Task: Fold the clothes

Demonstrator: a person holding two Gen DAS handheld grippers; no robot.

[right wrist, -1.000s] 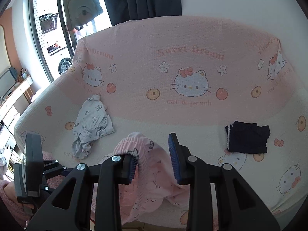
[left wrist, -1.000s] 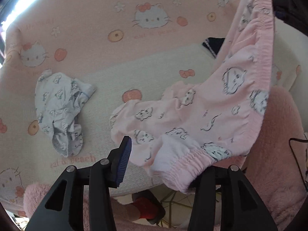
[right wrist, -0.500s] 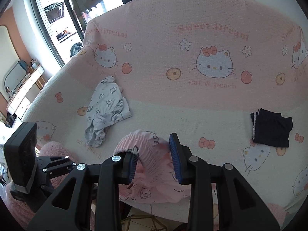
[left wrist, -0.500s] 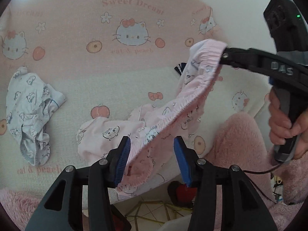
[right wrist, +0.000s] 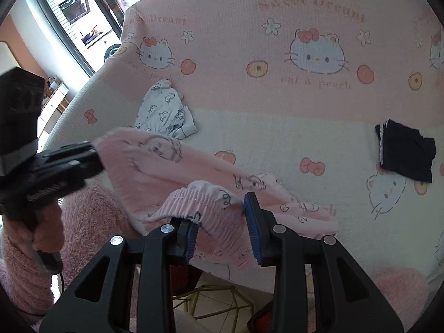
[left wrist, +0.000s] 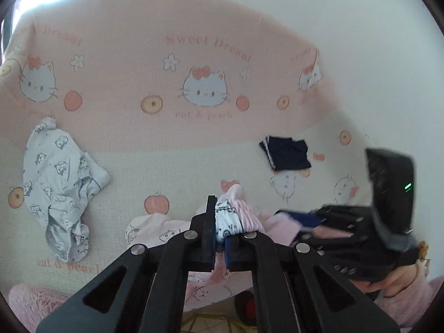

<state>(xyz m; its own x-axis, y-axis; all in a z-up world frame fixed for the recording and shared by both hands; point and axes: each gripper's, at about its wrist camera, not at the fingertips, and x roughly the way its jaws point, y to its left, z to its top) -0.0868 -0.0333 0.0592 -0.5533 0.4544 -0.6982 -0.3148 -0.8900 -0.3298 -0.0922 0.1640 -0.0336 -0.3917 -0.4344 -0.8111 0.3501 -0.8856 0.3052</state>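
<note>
Pink printed shorts hang between both grippers above the front of a sofa covered by a pink cat-print throw. My left gripper is shut on the shorts' bunched waistband; it also shows in the right wrist view clamping the cloth's left corner. My right gripper has its jaws apart with the elastic waistband lying between the blue pads. The right gripper shows blurred in the left wrist view.
A crumpled pale blue printed garment lies on the seat at left. A folded navy garment lies on the seat at right. The sofa's front edge and tiled floor are below the grippers.
My left gripper has closed on the pink waistband. The right gripper has dropped lower and to the right. The shorts now stretch between the two grippers.
</note>
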